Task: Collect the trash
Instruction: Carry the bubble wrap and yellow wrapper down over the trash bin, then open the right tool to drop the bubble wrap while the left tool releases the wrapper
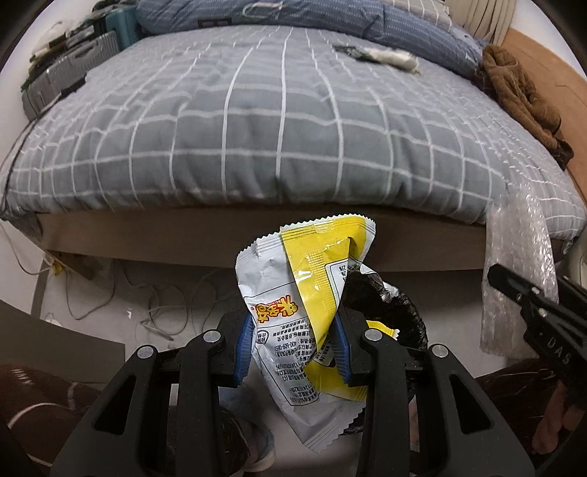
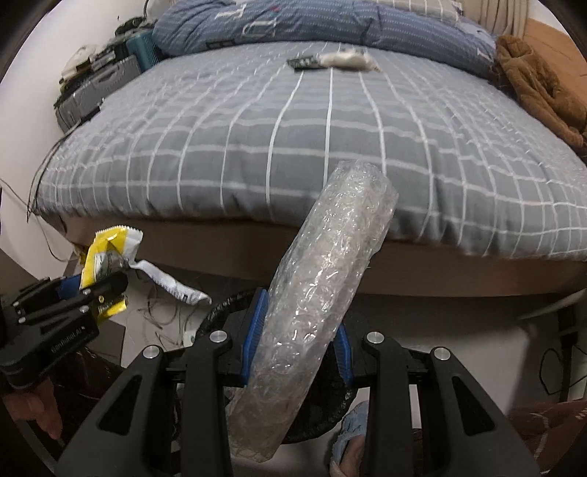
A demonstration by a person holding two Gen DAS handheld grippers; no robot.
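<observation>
My left gripper (image 1: 293, 345) is shut on a crumpled yellow and white snack wrapper (image 1: 297, 323), which sticks up between its blue pads. Just behind and right of the wrapper stands a bin lined with a black bag (image 1: 396, 312). My right gripper (image 2: 295, 345) is shut on a roll of clear bubble wrap (image 2: 323, 293) that leans up to the right. The black-lined bin (image 2: 216, 319) shows below and behind that roll. In the right wrist view the left gripper (image 2: 91, 290) with the wrapper (image 2: 106, 253) is at the left. The bubble wrap (image 1: 513, 275) hangs at the right of the left wrist view.
A bed with a grey checked cover (image 1: 286, 121) fills the view ahead, with a blue pillow (image 2: 312, 22), a white wad (image 2: 348, 60) and brown clothing (image 1: 521, 99) on it. Cables (image 1: 157, 304) lie on the floor under the bed. Grey cases (image 1: 62, 77) stand at the left.
</observation>
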